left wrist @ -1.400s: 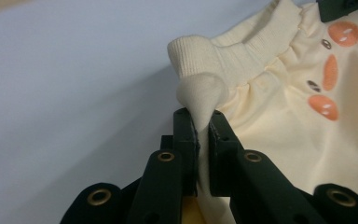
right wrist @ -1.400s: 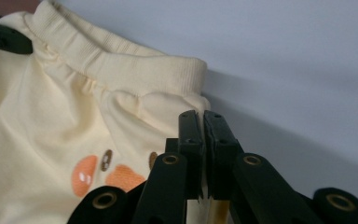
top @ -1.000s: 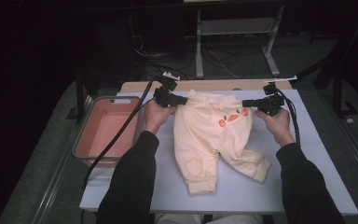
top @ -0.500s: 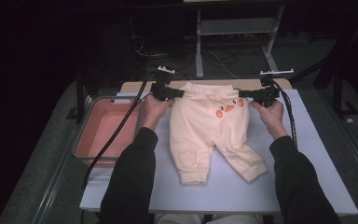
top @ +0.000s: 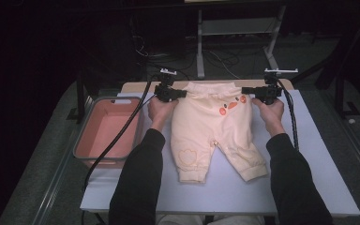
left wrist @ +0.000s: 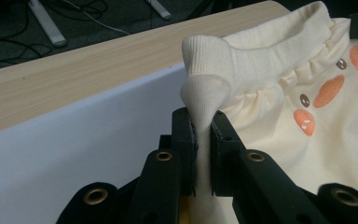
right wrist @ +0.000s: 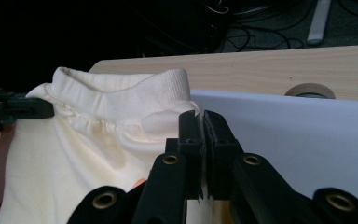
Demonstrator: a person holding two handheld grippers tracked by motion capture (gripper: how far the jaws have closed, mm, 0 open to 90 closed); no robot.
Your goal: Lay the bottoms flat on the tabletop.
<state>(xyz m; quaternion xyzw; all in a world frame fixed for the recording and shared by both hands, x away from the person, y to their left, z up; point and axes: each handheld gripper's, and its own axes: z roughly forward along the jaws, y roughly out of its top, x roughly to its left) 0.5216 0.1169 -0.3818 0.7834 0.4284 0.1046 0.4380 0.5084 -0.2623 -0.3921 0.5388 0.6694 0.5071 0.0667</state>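
Cream baby trousers (top: 211, 126) with orange prints lie flat on the white mat, legs pointing toward the person, waistband (left wrist: 270, 51) at the far edge. My left gripper (top: 182, 93) is shut on the left corner of the waistband; cloth is pinched between its jaws (left wrist: 203, 135). At the other corner my right gripper (top: 244, 90) is shut on the waistband's right end, with a thin fold of fabric caught in it (right wrist: 201, 140). The trousers (right wrist: 74, 140) stretch between the two grippers.
A pink tray (top: 104, 129) stands on the left of the table, beside the mat. The white mat (top: 309, 154) covers most of a wooden tabletop (left wrist: 74, 74), which has a round hole (right wrist: 310, 90) at the far right. Black cables trail from both grippers.
Both grippers have carried the waistband away from the person toward the far edge of the mat, dragging the trousers along and spreading them flatter.
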